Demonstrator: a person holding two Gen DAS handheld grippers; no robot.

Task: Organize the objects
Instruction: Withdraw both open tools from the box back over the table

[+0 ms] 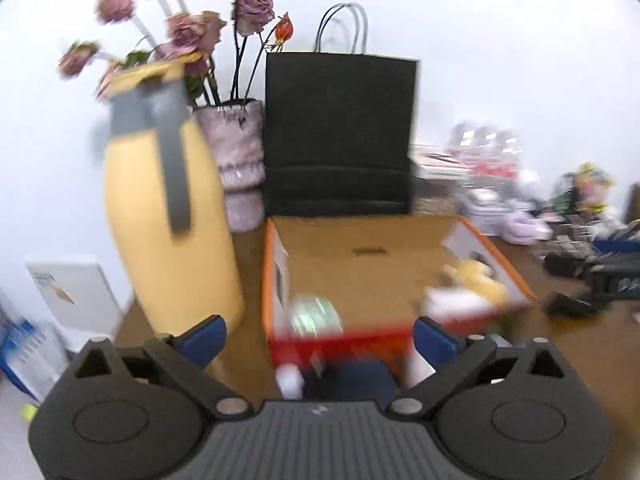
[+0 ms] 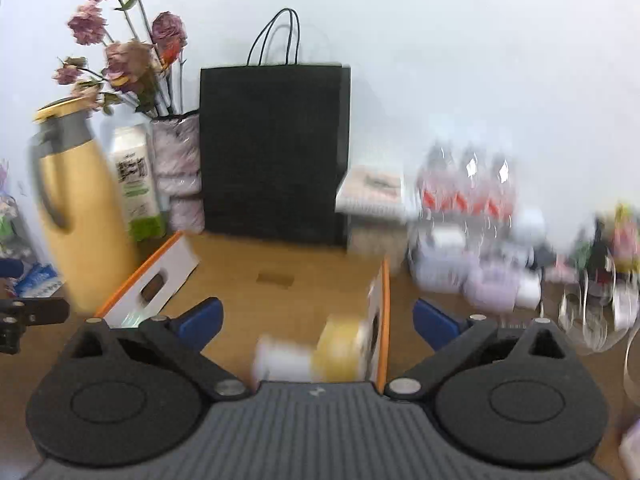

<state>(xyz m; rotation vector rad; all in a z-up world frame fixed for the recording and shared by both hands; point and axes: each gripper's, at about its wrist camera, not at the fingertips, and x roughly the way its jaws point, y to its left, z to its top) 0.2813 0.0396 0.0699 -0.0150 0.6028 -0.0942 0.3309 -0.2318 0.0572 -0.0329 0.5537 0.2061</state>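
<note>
Both claws wide open, left claw (image 1: 320, 340), right claw (image 2: 318, 324), empty

A black paper bag (image 2: 274, 152) stands against the wall beside a pink vase (image 1: 240, 164) of dried roses (image 1: 252, 10). A yellow jug (image 1: 168, 216) stands nearer; the blurred bottles (image 2: 468, 184) are perhaps water.

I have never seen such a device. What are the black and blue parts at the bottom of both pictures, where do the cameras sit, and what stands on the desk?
A person holds two hand grippers, each carrying a camera looking along its blue fingers. The left gripper and right gripper are both open, holding nothing. On the wooden desk lies an open cardboard box containing small blurred items. Behind it stand a black paper bag, a yellow jug and a vase of dried roses.
</note>
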